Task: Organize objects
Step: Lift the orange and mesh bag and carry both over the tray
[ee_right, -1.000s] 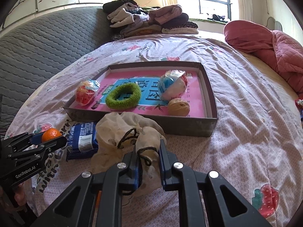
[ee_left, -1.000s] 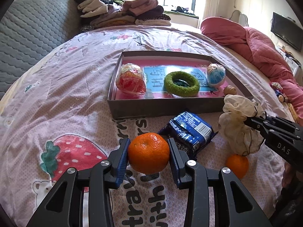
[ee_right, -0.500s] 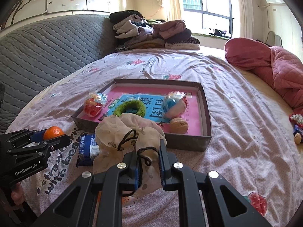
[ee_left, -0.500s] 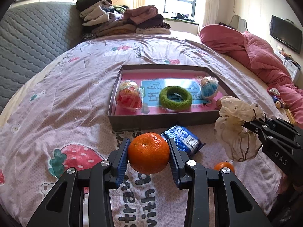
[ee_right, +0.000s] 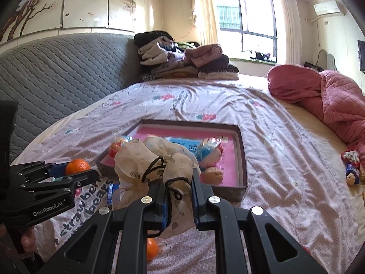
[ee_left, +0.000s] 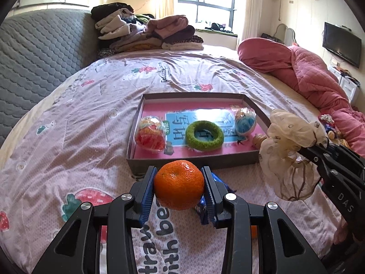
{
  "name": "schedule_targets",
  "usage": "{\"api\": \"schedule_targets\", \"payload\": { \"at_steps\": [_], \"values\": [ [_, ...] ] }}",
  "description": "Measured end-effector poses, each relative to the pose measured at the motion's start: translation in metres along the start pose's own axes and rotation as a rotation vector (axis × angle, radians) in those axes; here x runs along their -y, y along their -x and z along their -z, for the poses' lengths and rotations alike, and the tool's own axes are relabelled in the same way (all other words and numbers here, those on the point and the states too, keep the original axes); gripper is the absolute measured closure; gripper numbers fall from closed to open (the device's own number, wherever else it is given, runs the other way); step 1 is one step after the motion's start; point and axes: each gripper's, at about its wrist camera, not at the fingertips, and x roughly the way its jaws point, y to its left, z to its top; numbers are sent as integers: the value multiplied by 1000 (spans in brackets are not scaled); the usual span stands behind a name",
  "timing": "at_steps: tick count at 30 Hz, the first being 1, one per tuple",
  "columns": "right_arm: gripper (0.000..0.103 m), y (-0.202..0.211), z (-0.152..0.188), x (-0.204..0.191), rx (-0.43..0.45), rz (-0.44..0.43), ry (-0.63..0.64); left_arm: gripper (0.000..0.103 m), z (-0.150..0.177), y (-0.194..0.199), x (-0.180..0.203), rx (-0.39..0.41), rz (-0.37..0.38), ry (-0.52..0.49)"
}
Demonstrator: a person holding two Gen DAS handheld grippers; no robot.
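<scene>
Left gripper (ee_left: 179,190): clamped on an orange (ee_left: 179,185), held above the bedspread (ee_left: 68,137)
Right gripper (ee_right: 180,196): pinched tight on a cloth pouch (ee_right: 157,159), lifted
Box (ee_left: 194,162): just beyond both grippers
Second orange (ee_right: 151,248): on bedspread below right gripper

Black gripper (ee_left: 179,188) frames, silver screws, blue ribbed pads (ee_left: 149,190).

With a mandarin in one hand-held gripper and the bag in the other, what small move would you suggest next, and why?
Probably bring the left hand-held gripper, shut on the mandarin, toward the drawstring bag hanging from the right hand-held gripper. The bag looks bunched, so its mouth may need opening first. Another mandarin lies on the bedspread.
</scene>
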Motion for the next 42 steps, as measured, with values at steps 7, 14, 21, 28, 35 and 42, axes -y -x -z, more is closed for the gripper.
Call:
{"api": "schedule_targets", "payload": {
  "at_steps": [7,14,21,28,35,42],
  "values": [
    [87,6,-11,0,44,1,-4,63,-13,3,0,41,-4,-7],
    [87,7,-25,3,79,11,-3,63,-27,-2,-2,65,6,-1],
    [87,5,-44,2,117,11,13,63,-47,-10,0,90,17,-15],
    [87,-10,-53,5,114,6,7,63,-67,-32,-4,82,9,-12],
    [87,-27,-67,10,124,18,14,63,-87,-57,-10,61,-1,-10],
    [87,-44,-70,17,114,25,10,63,-98,-80,-9,51,-7,-19]
  ]
}}
